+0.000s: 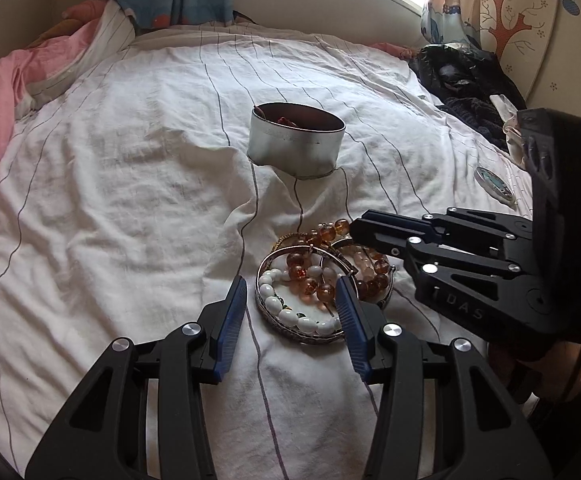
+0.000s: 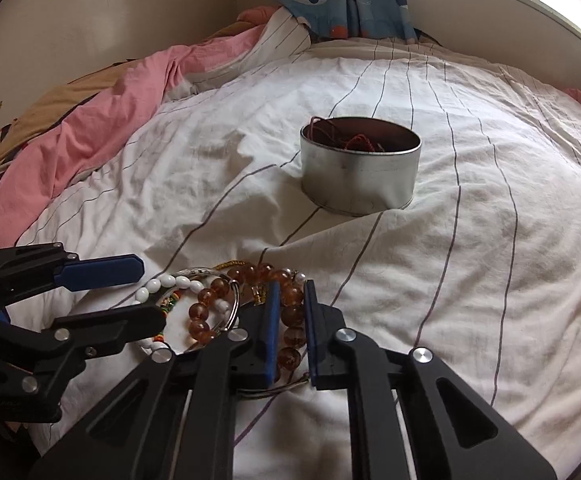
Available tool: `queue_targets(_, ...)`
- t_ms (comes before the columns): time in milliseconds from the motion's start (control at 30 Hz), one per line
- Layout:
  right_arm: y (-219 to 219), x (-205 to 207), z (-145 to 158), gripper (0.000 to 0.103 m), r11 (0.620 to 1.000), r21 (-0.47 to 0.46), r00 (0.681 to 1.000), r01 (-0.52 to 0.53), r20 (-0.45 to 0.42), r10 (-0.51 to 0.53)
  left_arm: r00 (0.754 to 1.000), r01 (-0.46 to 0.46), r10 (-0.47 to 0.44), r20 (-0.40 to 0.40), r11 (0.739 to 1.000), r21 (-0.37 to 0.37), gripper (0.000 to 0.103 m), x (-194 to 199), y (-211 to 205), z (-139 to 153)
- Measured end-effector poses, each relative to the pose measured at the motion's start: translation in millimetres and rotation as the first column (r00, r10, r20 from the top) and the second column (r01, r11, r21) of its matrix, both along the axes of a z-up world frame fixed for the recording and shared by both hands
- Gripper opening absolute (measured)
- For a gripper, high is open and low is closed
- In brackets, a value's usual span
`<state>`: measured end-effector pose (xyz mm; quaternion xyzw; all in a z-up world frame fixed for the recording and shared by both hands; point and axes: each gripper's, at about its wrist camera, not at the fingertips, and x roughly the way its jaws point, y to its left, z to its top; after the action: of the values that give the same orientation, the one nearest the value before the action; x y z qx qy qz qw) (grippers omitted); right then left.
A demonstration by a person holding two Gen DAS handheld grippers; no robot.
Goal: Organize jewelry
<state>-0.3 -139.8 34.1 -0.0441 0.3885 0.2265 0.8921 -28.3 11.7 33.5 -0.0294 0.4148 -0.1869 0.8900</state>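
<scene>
While its blue pads pinch the amber bead bracelet (image 2: 292,322), the right gripper (image 2: 289,312) sits over the jewelry pile on the striped sheet (image 1: 130,200); the left gripper (image 1: 292,312) gapes wide, straddling the white bead bracelet (image 1: 290,312) inside a silver bangle (image 1: 290,334). Farther back stands the round tin (image 2: 360,172).

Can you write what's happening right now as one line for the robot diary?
left gripper: open over bracelet pile | right gripper: jaws closing around amber bead bracelet | tin: on bed, beyond pile
</scene>
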Motion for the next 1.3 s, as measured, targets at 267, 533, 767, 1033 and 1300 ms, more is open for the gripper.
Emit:
queue_targets(267,-39,-34,29,0.012,0.992,0.106,0.997,0.066,0.038,-0.07,1.0,-0.021,0.02,-0.018,0.998,-0.057,0.044,4,7,-1)
queue_targets(533,-97,-40,20,0.012,0.954,0.122,0.962,0.273,-0.06,-0.268,1.0,-0.027,0.027,0.013,1.0,0.011,0.044,15,-3,-2)
queue_targets(767,-93,-36,7,0.039,0.955,0.064,0.955,0.289,-0.084,-0.284,1.0,-0.006,0.006,-0.011,1.0,0.005,0.044,30,-13,-9)
queue_targets(1033,-91,-33,2,0.049,0.956,0.079,0.956,0.282,-0.101,-0.274,0.999,0.048,-0.048,0.006,0.998,0.051,0.049,16,-25,-6)
queue_targets(1300,-82,-30,-6,0.054,0.963,0.037,0.958,0.269,-0.112,-0.263,0.998,0.031,-0.035,0.053,0.997,0.065,0.056,7,-22,3)
